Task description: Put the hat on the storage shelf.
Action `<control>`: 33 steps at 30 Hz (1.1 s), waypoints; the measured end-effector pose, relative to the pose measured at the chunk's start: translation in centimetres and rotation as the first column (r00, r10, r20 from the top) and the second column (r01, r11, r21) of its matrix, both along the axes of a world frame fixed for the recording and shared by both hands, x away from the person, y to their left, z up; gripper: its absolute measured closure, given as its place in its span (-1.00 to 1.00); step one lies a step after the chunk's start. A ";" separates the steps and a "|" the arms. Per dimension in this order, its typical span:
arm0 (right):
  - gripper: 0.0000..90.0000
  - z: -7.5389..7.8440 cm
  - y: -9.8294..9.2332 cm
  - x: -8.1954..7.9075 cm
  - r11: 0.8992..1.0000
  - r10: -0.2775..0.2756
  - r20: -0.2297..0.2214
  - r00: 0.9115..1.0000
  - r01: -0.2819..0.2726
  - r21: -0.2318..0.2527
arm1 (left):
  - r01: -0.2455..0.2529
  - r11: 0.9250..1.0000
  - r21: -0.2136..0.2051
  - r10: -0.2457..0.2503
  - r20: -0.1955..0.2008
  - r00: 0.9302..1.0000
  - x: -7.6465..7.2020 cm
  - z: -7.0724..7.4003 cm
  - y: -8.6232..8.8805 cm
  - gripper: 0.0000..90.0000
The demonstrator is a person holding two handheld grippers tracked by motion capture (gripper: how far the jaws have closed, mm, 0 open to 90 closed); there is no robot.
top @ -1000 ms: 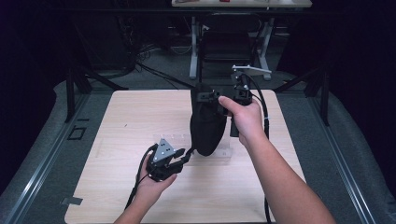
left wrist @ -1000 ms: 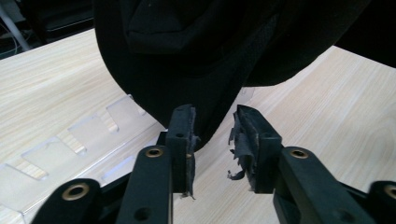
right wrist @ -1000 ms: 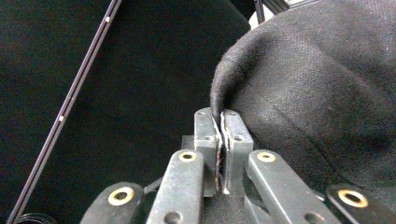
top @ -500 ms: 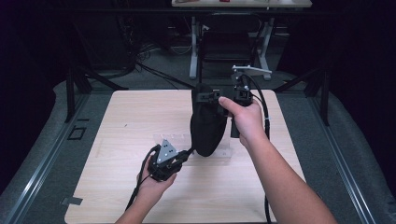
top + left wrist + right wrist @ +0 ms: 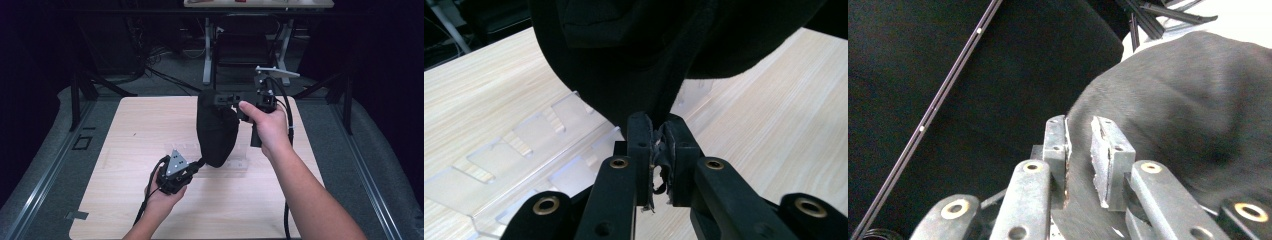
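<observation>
A: Where is the black cloth (image 5: 216,131) now?

B: It hangs above the wooden table (image 5: 125,135), near the middle. Its top edge is up at the right gripper (image 5: 221,99), and its lower tip comes down to the left gripper (image 5: 199,164), which is low and close to the table surface.

A: Does the left gripper hold it?

B: Yes. In the left gripper view the two black jaws are pressed together on the lower edge of the cloth (image 5: 644,55), and a little fabric is squeezed between them. These jaws have just been closing.

A: And the right gripper?

B: In the right gripper view its jaws stand narrow, with a small gap, and the cloth (image 5: 1198,115) lies in this gap. The pads do not press on it, as far as I can see. These jaws have just been opening.

A: What lies under the cloth?

B: A clear plastic rack (image 5: 519,150) with slots, flat on the table, just beside the left gripper
</observation>
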State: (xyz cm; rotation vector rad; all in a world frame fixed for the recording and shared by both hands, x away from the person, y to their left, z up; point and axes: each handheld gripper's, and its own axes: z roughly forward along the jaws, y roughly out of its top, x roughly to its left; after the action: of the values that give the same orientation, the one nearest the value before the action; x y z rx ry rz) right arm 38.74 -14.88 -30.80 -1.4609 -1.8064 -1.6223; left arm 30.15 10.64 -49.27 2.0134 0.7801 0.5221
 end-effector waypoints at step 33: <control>0.69 0.0 -3.1 -0.7 0.997 -0.057 0.028 0.998 0.058 -0.045 | -0.076 0.997 0.013 0.076 -0.041 0.996 0.0 -3.4 2.3 0.84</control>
State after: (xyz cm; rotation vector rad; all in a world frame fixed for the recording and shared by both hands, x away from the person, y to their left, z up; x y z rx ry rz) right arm 38.04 -18.02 -30.82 -1.5312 -1.8436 -1.6456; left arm 30.15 12.90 -52.64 2.0162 0.8836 0.5314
